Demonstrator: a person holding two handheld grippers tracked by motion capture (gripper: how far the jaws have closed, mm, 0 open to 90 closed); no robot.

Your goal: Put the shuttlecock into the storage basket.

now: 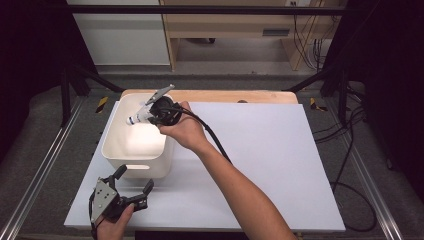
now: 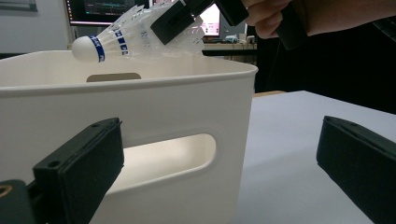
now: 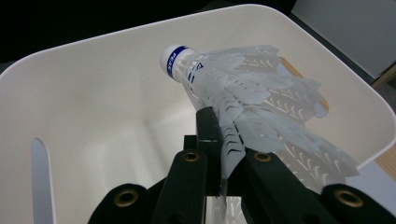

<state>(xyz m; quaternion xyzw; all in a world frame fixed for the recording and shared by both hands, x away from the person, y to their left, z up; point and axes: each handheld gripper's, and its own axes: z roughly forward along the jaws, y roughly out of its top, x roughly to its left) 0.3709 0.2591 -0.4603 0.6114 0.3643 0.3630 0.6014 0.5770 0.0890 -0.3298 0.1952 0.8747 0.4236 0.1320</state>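
Observation:
A white plastic shuttlecock with a blue band on its cork hangs over the white bin, cork pointing left. My right gripper is shut on the shuttlecock's skirt, above the bin's far right part. My left gripper stands open on the white board just in front of the bin's near wall, nothing between its jaws. The bin's inside looks empty.
The bin sits at the left of a white board on a wooden table. A handle slot faces my left gripper. Black frame rails flank the table, and cables trail on the right.

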